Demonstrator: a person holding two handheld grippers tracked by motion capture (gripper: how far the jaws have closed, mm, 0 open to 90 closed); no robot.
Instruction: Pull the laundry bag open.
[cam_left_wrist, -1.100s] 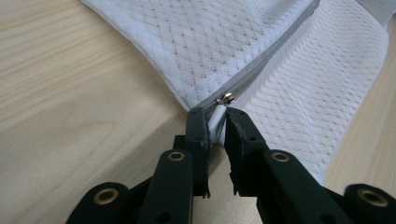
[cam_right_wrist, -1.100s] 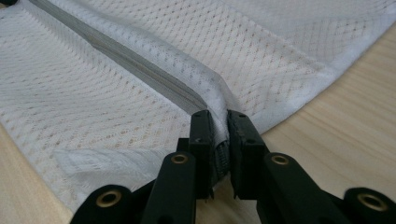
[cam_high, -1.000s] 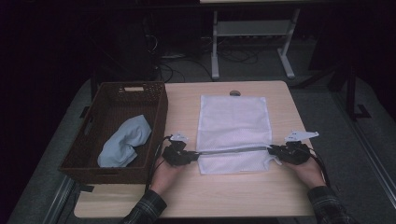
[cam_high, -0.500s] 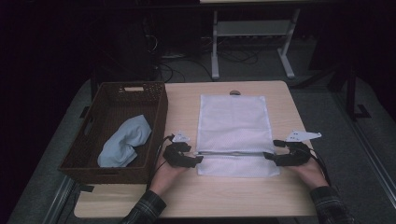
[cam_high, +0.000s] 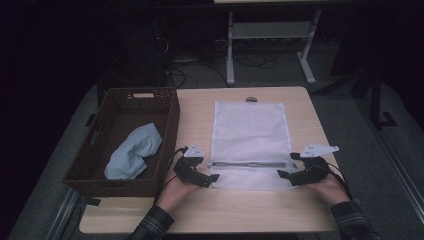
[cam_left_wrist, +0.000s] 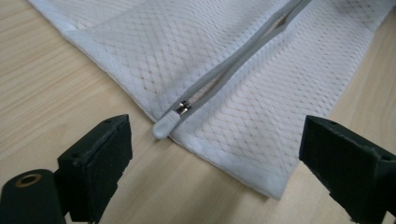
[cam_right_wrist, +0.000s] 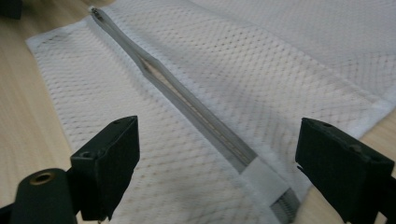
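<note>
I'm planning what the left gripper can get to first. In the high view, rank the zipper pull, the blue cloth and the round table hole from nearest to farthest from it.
From the left gripper:
1. Zipper pull, just ahead at the mesh bag's near left corner.
2. Blue cloth, to its left, inside the basket.
3. Round hole, at the table's far edge beyond the bag.

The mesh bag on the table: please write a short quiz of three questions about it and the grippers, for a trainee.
1. True or false: the zipper of the mesh bag is partly open.
2. What lies in the basket? A) a blue cloth B) a bottle C) a book
3. Fill in: the zipper pull lies at the bag's edge nearest the ____ gripper.

Key
1. True: the left gripper view shows a gap along it.
2. A: the blue cloth.
3. Left: the left gripper has open jaws before it; the right gripper is open too.
</note>
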